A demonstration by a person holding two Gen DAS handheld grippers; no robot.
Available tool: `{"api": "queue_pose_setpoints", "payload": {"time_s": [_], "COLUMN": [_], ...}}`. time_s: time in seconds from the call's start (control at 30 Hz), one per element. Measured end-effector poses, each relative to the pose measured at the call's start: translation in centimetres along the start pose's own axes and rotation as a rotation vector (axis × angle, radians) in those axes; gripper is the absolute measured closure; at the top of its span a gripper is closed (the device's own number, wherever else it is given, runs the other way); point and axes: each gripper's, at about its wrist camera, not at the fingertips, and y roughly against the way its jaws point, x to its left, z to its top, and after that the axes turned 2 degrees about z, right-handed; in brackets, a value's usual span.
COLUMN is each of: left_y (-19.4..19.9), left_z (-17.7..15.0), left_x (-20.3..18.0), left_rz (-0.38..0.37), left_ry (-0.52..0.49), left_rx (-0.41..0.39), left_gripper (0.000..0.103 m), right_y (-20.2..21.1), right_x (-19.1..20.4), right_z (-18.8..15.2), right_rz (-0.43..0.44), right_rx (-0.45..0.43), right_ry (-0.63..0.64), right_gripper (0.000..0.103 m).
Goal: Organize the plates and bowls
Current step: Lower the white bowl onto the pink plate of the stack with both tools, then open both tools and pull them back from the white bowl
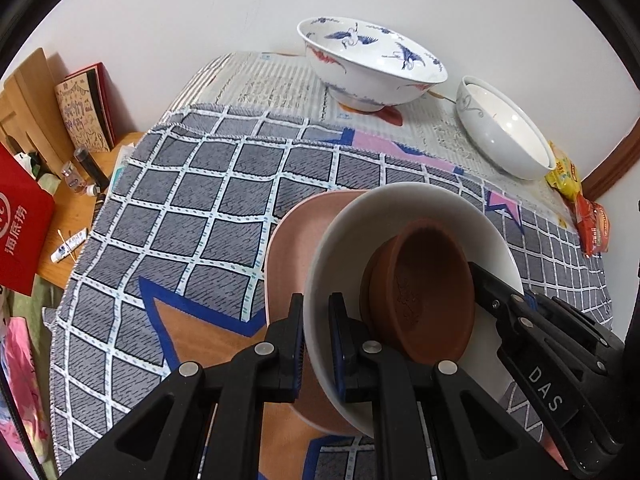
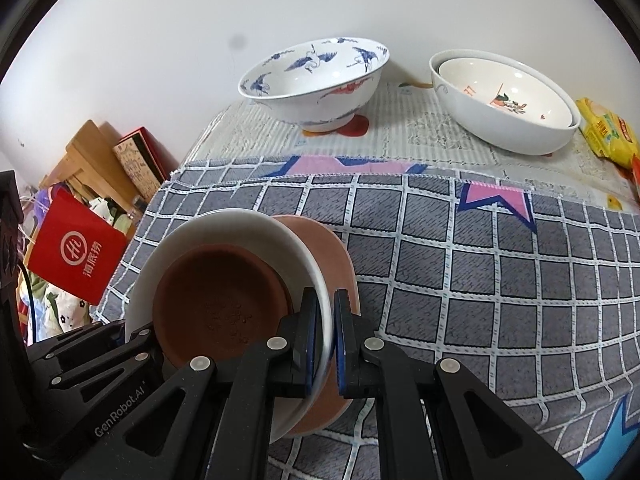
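A stack stands over the checked cloth: a brown clay dish (image 1: 420,292) inside a white plate (image 1: 348,240) on a pink plate (image 1: 296,232). My left gripper (image 1: 316,344) is shut on the near rim of the white plate. My right gripper (image 2: 326,344) is shut on the opposite rim of the white plate (image 2: 240,224), with the pink plate (image 2: 332,256) behind it and the brown dish (image 2: 224,300) inside. Each gripper shows in the other's view, the right one (image 1: 532,340) and the left one (image 2: 92,356).
A blue-crane bowl (image 1: 372,64) and two nested white bowls (image 2: 504,100) stand at the back by the wall. Snack packets (image 1: 576,196) lie at the right edge. Books, bottles and a red bag (image 1: 20,216) crowd the wooden shelf on the left.
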Motion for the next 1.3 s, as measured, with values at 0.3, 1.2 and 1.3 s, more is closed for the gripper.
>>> {"api": "queue_pose_setpoints", "payload": {"time_s": [0.3,1.2,1.3], "left_y": [-0.7,7.3,9.1], "left_z": [0.4,-3.2,-4.2], "left_x": [0.3,-2.2,-3.8], "left_rz": [-0.015,0.002,-0.011], "left_ry": [0.015,-0.034,-0.056], "left_rx": [0.002,-0.114,-0.148], "left_gripper": [0.091,0.072,0.065], "right_y": [-1.0,6.8,9.8], "right_x": [0.0,-1.2,-2.7], "right_z": [0.2,-3.5,-4.9], "right_rz": [0.005,-0.015,-0.060], "right_rx": [-0.007,-0.074,-0.123], "right_ry": [0.026,0.091,0.083], "right_gripper": [0.095,0.081,0.079]}}
